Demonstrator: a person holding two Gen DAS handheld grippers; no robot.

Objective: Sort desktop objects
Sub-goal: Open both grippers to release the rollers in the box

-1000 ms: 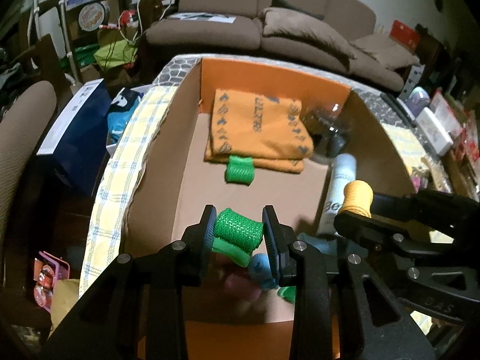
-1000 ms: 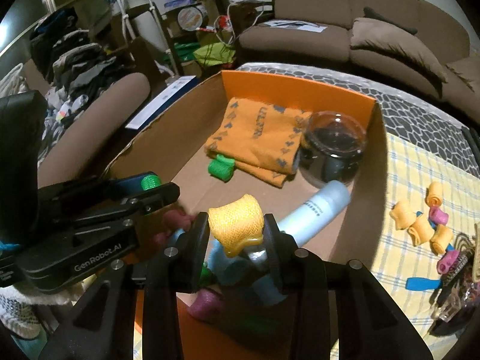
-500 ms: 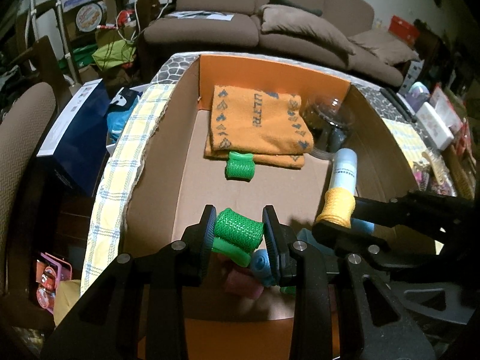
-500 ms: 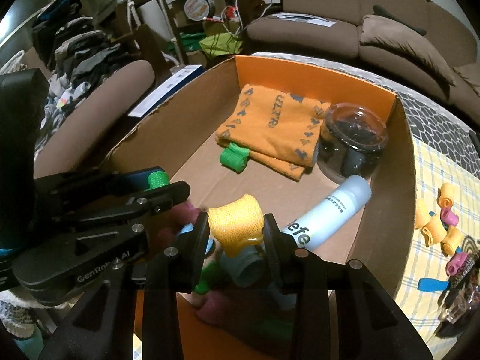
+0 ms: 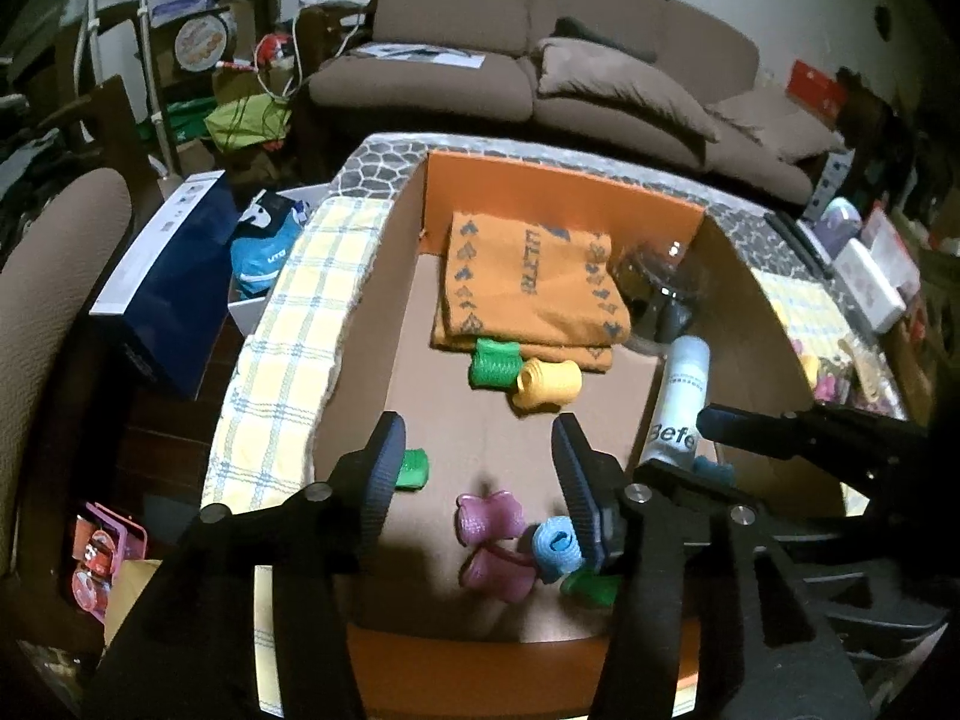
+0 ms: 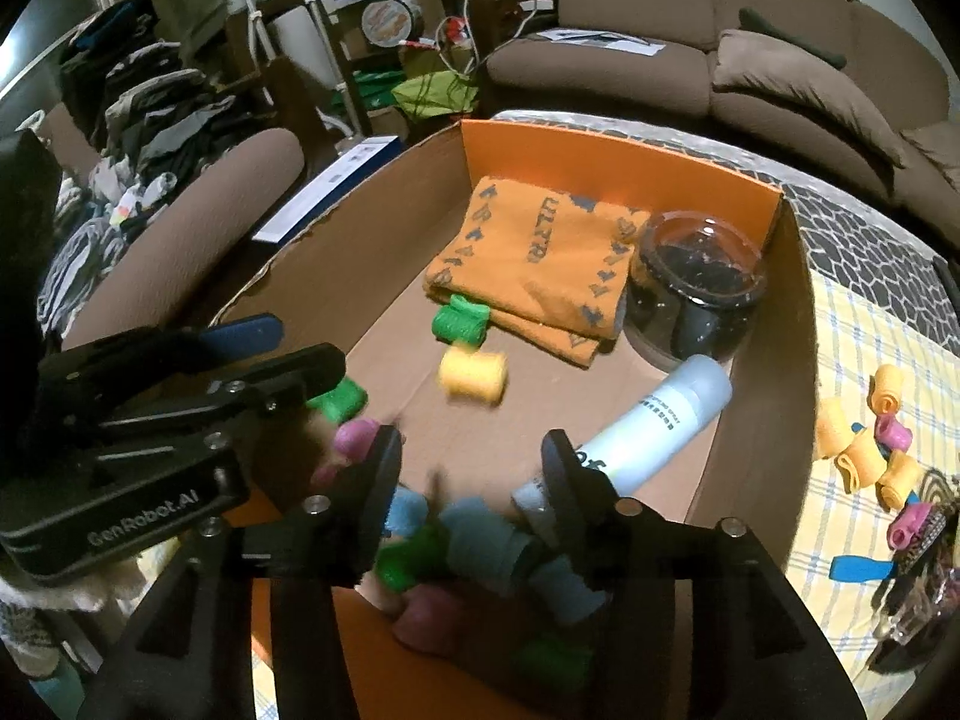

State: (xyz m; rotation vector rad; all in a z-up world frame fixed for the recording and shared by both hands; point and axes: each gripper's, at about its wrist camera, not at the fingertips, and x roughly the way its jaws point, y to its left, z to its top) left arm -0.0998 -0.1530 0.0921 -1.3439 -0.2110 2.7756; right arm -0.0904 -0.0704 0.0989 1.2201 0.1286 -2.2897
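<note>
Rollers (image 6: 474, 540) blurred under right gripper (image 6: 471, 456), green one (image 5: 411, 469) half-hidden behind left gripper (image 5: 477, 453); both jaws opening, empty.

Both grippers are matte black plastic. The left gripper (image 5: 477, 468) has two curved fingers (image 5: 384, 456) with ribbed inner pads, and round silver screws sit on its arms. The right gripper (image 6: 468, 471) is built alike, with the same silver screws. Seen from the right wrist, the left gripper's side carries grey "GenRobot.AI" lettering and a blue tab.
</note>
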